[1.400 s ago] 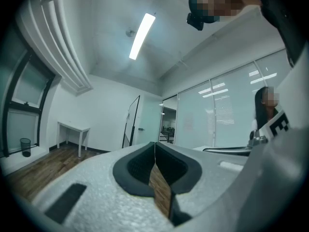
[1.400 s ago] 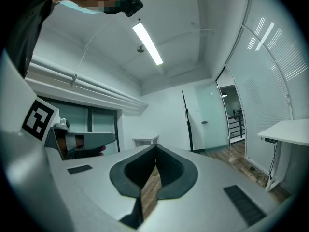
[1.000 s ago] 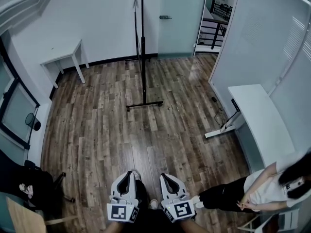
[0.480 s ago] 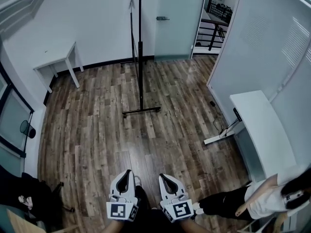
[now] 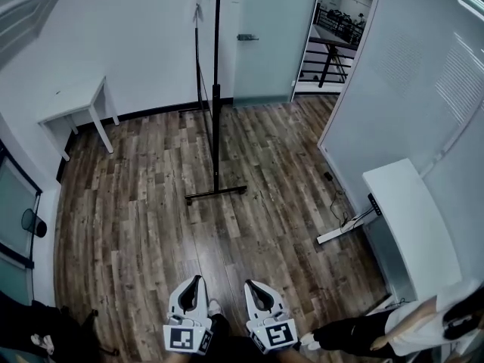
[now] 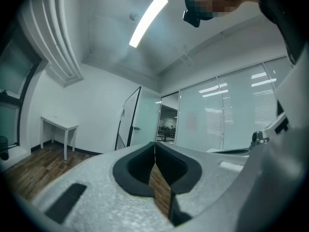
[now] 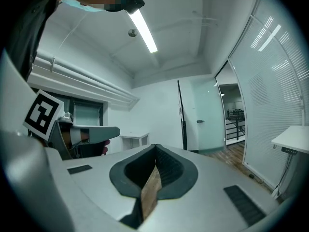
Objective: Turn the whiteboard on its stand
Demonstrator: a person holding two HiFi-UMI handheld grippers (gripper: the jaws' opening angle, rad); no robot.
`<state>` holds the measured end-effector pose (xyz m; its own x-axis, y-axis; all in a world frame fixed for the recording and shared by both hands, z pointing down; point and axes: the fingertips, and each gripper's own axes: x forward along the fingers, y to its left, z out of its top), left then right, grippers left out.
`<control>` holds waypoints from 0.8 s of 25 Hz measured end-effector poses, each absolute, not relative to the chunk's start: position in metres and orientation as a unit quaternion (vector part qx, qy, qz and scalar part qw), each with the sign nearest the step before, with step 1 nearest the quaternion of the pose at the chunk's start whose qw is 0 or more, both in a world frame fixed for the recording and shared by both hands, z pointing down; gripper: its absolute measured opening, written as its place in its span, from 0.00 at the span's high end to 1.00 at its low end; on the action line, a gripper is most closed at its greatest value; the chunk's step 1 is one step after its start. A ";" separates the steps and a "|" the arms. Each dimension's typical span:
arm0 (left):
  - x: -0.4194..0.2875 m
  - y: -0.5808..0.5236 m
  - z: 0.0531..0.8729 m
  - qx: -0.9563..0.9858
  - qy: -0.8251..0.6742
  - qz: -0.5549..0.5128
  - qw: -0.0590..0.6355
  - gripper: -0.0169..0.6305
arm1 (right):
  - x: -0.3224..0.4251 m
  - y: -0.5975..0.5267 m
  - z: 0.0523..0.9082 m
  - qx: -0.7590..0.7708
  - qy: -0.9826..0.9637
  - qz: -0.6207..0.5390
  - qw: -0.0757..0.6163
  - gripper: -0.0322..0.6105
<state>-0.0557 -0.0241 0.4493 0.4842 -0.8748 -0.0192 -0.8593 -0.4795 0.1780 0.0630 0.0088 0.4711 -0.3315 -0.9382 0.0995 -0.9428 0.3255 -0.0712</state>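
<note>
Whiteboard point(image 5: 209, 6) untouched, our left gripper point(image 5: 198, 280) and right gripper point(image 5: 249, 284) both closed on nothing, side by side at six o'clock, wood floor point(image 5: 151, 203) ahead, board nearly edge-on on its stand point(image 5: 216, 193) at twelve o'clock, well apart, person point(image 5: 393, 331) at four o'clock.

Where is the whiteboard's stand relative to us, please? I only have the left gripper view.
Observer: The whiteboard stands edge-on straight ahead; its foot bar rests on the wood floor, well clear of us.
Operator: Is the right tool free?
Observer: Yes, the right tool is shut, with nothing in it.
Operator: Anyone nearby?
Observer: A person is low at our right, beside the white desk.
</note>
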 end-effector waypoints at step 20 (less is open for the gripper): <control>-0.100 -0.165 0.449 0.859 -0.502 -0.062 0.081 0.95 | 0.027 -0.155 0.482 0.591 -0.804 0.062 0.026 0.93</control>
